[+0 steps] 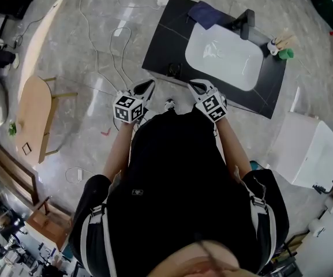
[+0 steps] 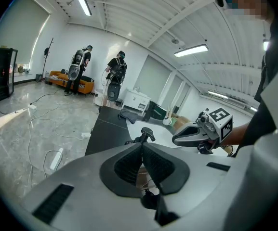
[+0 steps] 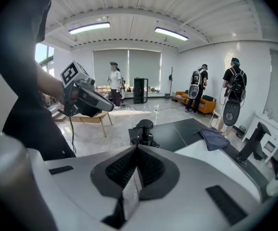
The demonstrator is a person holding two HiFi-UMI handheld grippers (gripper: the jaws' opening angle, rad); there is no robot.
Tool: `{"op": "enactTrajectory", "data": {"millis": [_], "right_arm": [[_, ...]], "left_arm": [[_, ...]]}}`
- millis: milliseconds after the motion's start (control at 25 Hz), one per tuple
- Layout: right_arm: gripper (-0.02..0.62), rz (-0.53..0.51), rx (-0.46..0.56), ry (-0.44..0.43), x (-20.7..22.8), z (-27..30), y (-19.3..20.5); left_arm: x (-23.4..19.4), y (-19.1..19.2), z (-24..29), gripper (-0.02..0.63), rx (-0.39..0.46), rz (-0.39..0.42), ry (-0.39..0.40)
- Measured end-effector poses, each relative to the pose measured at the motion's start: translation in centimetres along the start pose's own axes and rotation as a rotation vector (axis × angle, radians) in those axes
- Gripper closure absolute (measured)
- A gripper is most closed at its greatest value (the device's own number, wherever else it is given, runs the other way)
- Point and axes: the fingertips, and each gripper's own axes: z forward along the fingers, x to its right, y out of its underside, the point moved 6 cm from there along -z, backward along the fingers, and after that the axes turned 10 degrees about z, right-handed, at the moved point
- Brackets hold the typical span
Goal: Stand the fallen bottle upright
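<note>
A glossy grey marble floor (image 1: 85, 39) surrounds the flat black table (image 1: 160, 45), and a white boxy cabinet (image 1: 307, 149) stands just beside the table's right end. A smooth, rounded white basin (image 1: 224, 56) fills the table's middle. A crumpled dark cloth (image 1: 205, 13) lies at its far edge. The black pump bottle (image 3: 143, 131) stands upright at the table's near edge, unobstructed. Short of that edge, the left gripper (image 1: 148, 85) and right gripper (image 1: 196, 86) are closed and empty.
</note>
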Motion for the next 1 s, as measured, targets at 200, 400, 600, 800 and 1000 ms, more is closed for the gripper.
{"op": "enactTrajectory", "data": {"millis": [200,400,600,800,1000], "right_arm": [[0.535,-0.006,-0.019,0.014,0.2,-0.1,0.3],[0.535,0.009,-0.028,0.026,0.7,-0.2,0.7],[0.535,0.015,-0.037,0.030,0.8,-0.2,1.1],[0.535,0.021,-0.037,0.034,0.8,-0.3,1.2],[0.535,0.028,-0.043,0.037,0.9,-0.4,1.2]], "left_arm": [[0.3,-0.2,0.3,0.588,0.001,0.005,0.009],[0.5,-0.2,0.9,0.588,0.000,0.003,0.020],[0.5,-0.3,1.2,0.588,-0.001,0.004,0.030],[0.5,-0.5,1.6,0.588,-0.002,0.008,0.040],[0.5,-0.7,2.1,0.588,-0.001,0.010,0.052]]}}
